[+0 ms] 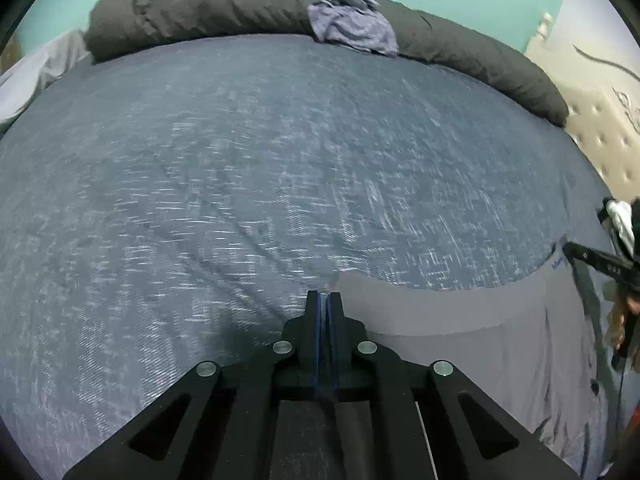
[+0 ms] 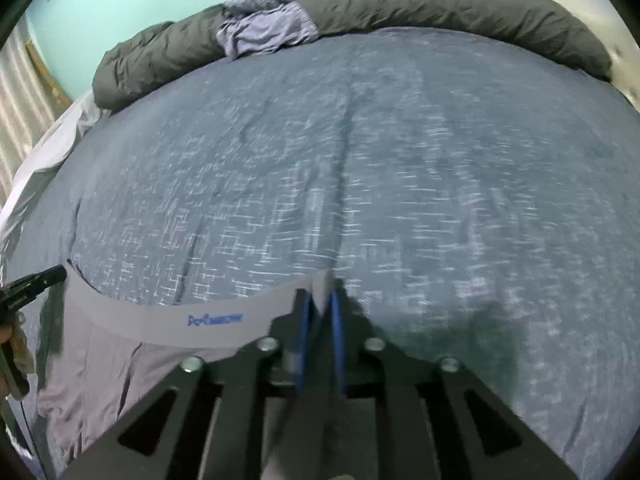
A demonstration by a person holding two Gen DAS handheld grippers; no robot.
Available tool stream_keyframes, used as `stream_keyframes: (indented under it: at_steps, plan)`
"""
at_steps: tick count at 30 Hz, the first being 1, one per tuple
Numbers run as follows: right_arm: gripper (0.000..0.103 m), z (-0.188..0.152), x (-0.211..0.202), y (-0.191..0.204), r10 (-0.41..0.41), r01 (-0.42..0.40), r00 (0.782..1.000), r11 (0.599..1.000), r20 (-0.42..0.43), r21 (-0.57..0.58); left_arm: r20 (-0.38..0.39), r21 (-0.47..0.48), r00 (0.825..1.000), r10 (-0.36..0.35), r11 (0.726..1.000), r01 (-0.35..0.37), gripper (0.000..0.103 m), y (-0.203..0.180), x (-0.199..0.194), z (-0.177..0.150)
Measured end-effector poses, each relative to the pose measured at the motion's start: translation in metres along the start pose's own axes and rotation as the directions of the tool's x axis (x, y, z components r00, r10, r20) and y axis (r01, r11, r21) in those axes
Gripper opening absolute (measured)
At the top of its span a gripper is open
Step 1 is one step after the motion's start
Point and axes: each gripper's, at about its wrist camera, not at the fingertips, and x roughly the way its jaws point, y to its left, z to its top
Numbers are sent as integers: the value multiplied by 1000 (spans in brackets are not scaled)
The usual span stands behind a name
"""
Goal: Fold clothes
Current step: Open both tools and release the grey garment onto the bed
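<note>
Left claw (image 1: 323,300): we see its jaws pressed together on the waistband corner of the grey underwear (image 1: 460,328), at 6 o'clock.
Underwear: stretched flat between both claws on the bed (image 1: 240,180), near edge.
Right claw (image 2: 320,300): we see it narrowly parted, pinching the opposite waistband corner.
Spare garment (image 1: 352,28): crumpled on the rolled duvet (image 1: 200,8), 12 o'clock.

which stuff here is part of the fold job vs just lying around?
In the job:
grey underwear, waistband stretched between the two grippers
left gripper, shut at one waistband corner
right gripper, shut on the other corner

Lying about:
bed cover underneath
rolled dark duvet at the far edge
crumpled lilac garment on the duvet, maybe next in line
</note>
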Motion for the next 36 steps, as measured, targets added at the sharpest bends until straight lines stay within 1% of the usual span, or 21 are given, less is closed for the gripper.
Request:
stream_keyframes:
  at_steps: [2, 3, 7, 10, 11, 13, 15, 17, 19, 22, 24, 25, 26, 27, 28, 29, 32, 36]
  plan:
    - [35, -8, -16, -7, 2, -3, 1000, 999, 19, 43, 12, -44, 1000, -7, 999, 8, 16, 7, -13, -5]
    - [38, -15, -25, -11, 13, -16, 999, 997, 29, 79, 17, -55, 1000, -11, 998, 12, 19, 8, -22, -10]
    - [39, -58, -63, -17, 107, -116, 993, 976, 58, 182, 36, -67, 999, -22, 997, 24, 20, 6, -54, -40]
    - [39, -96, -80, -14, 148, -159, 987, 967, 68, 202, 37, -118, 998, -42, 992, 46, 20, 3, -75, -73]
    - [39, -106, -82, -12, 162, -173, 984, 963, 73, 206, 40, -141, 998, -51, 988, 56, 22, 3, -81, -83]
    - [39, -122, -84, -3, 184, -194, 981, 961, 67, 196, 37, -170, 998, -58, 983, 64, 23, 0, -90, -106]
    - [39, -130, -87, 10, 172, -180, 983, 971, 67, 158, 32, -184, 998, -53, 981, 58, 24, -5, -94, -125]
    - [39, -137, -88, 21, 158, -165, 985, 979, 63, 119, 26, -188, 998, -57, 980, 61, 24, -9, -99, -135]
    - [39, -139, -86, 29, 143, -147, 988, 986, 51, 80, 25, -169, 998, -56, 984, 59, 24, -15, -101, -142]
    - [39, -145, -83, 34, 88, -89, 995, 996, 42, 19, 23, -133, 999, -34, 990, 36, 24, -23, -104, -154]
    - [31, -147, -76, 32, 87, -87, 996, 996, 20, 13, 17, -118, 999, -32, 992, 34, 24, -24, -100, -157]
    - [22, -147, -73, 31, 88, -88, 996, 996, 12, 16, 16, -111, 1000, -24, 994, 25, 24, -23, -99, -158]
    - [15, -148, -70, 31, 84, -84, 996, 996, 5, 14, 14, -110, 1000, -16, 994, 17, 24, -22, -97, -159]
    - [11, -150, -69, 31, 74, -74, 997, 997, 0, 8, 9, -113, 1000, -11, 994, 12, 24, -20, -95, -160]
    - [4, -152, -67, 32, 69, -69, 998, 998, -6, 1, 6, -120, 1000, -11, 993, 12, 24, -19, -93, -160]
    - [2, -154, -66, 32, 66, -66, 998, 998, -11, -4, 5, -129, 1000, -16, 992, 16, 24, -17, -91, -160]
    - [1, -156, -68, 27, 55, -55, 998, 998, -10, 7, 9, -130, 1000, -22, 991, 23, 24, -19, -89, -156]
    - [1, -156, -78, 10, 59, -62, 998, 994, 36, 87, 16, -132, 1000, -25, 991, 27, 24, -19, -88, -153]
